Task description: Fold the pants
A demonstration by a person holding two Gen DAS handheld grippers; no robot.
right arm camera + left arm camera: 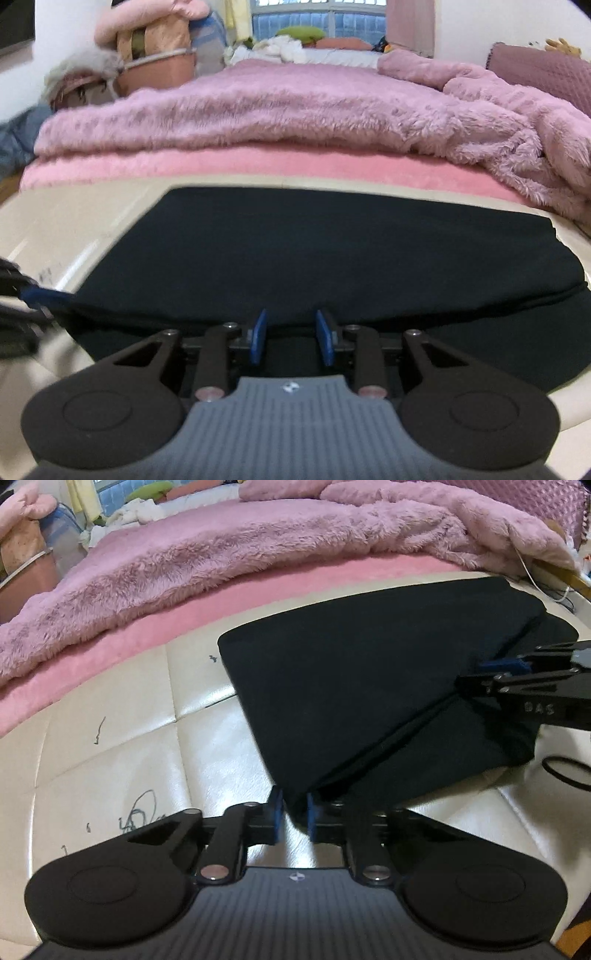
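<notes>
The black pants (351, 686) lie folded on a cream padded bench (122, 746). My left gripper (294, 814) is shut on the near corner of the top layer, with black cloth pinched between its blue pads. My right gripper (291, 334) hovers over the pants' near edge (295, 258) with its blue pads apart and nothing between them. It also shows at the right of the left wrist view (491, 675), over the fold line. The left gripper's blue tip shows at the left edge of the right wrist view (40, 297).
A fluffy pink blanket (229, 554) and pink sheet (258, 162) cover the bed behind the bench. A black cable loop (565, 773) lies at the bench's right. Bags and a basket (155, 70) stand at the far left of the bed.
</notes>
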